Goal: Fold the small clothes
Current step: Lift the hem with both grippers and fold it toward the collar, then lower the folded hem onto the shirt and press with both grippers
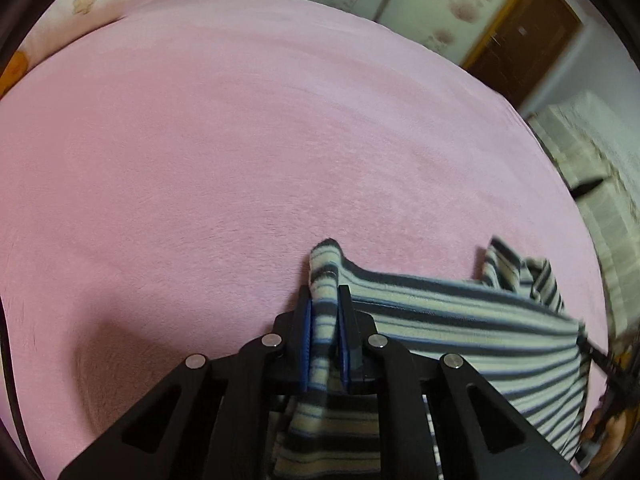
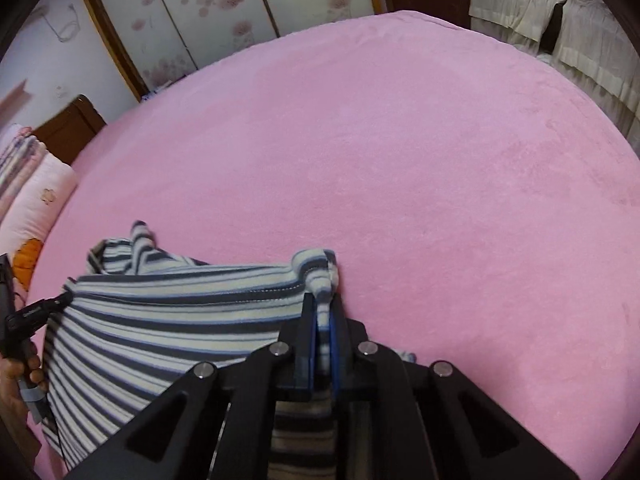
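Left gripper is clamped on one corner of the striped garment, the cloth bunched between its blue pads with a tuft poking out past the fingertips. Right gripper is pinched on the opposite corner of the same garment, the top edge stretched between the two over the pink bed cover. The rest of the garment sags onto the cover near the front edge, and a hand holding the other tool shows at the left of the right wrist view.
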A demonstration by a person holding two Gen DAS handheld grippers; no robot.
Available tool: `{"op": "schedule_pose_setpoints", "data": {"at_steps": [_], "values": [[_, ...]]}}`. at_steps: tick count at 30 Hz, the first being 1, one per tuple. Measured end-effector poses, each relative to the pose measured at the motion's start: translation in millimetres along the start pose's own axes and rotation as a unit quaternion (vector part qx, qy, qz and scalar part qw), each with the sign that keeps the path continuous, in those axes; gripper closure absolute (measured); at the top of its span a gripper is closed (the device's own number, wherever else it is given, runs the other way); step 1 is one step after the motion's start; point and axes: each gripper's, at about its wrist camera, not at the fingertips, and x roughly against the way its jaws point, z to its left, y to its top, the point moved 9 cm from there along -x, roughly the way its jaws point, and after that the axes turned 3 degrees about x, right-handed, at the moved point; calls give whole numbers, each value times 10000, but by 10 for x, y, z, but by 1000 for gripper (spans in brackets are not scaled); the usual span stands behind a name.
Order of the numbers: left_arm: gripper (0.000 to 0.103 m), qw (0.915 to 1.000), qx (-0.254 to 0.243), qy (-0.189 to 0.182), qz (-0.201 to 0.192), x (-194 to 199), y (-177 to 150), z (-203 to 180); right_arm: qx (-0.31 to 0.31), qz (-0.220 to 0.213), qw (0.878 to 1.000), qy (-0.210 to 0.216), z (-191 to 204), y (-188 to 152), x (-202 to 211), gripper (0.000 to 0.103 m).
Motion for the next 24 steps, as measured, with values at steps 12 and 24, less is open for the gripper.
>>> {"op": "schedule_pose_setpoints", "data": {"at_steps": [12,24], "values": [[76,9957,-768,-106,-516,1059,-502,-184,342,-598,9976,-53,227,-246,1039,87],[76,9985,-395,-189,-336,1792,-1763,693,342,18,9990,293,110,-1779,1585,87]]}}
